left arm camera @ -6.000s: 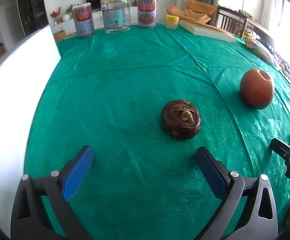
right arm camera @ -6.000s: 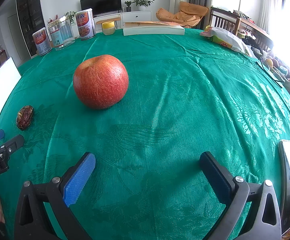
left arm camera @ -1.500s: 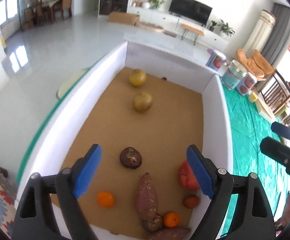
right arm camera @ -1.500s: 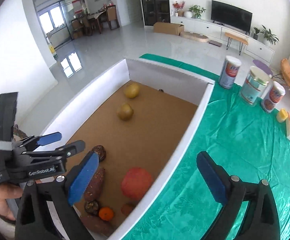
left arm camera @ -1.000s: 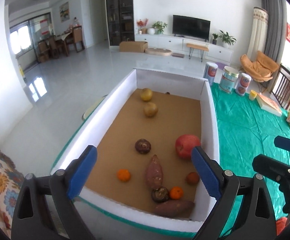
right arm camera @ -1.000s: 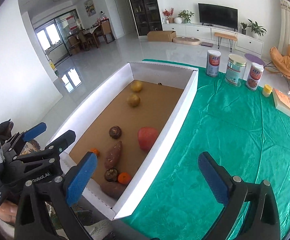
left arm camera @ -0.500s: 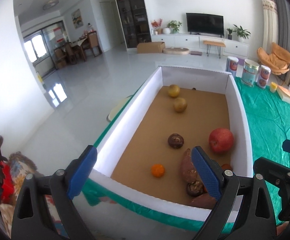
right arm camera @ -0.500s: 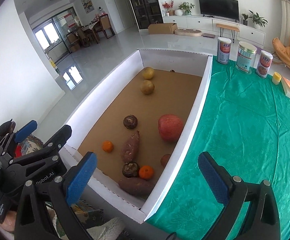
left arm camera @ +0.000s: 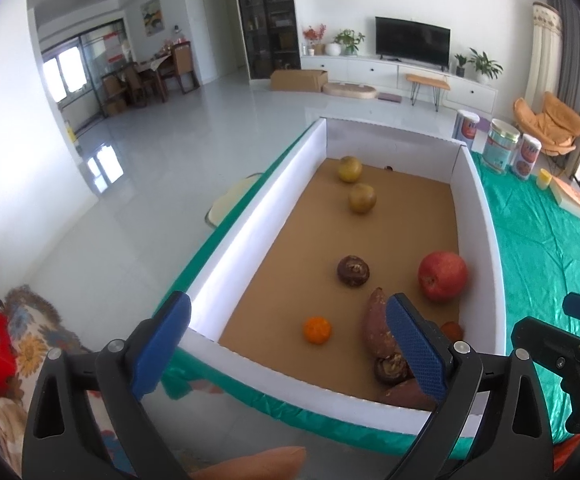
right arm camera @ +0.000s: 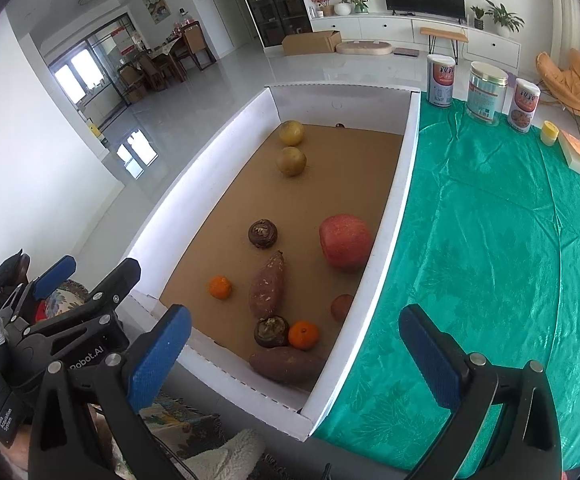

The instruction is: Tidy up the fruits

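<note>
Left gripper [left arm camera: 287, 344]: fingers spread wide, holding nothing, above the near wall of the box.
Right gripper [right arm camera: 296, 354]: fingers spread wide, empty, over the box's near right corner.
Box [right arm camera: 394, 216]: white walls, brown floor, on the green tablecloth [right arm camera: 490, 240].
Near end of box: two sweet potatoes [right arm camera: 267, 288], two dark round fruits, two oranges [right arm camera: 304, 335].
Middle of box: red apple [right arm camera: 345, 242] just beside the right wall, dark fruit [right arm camera: 263, 233] to its left.
Far end of box: two yellow-brown fruits [right arm camera: 291, 161].
Beyond the box: three cans [right arm camera: 486, 94] on the cloth.

apple [right arm camera: 345, 241] now in box [right arm camera: 386, 216] (mangosteen [right arm camera: 263, 233] too), grippers withdrawn
</note>
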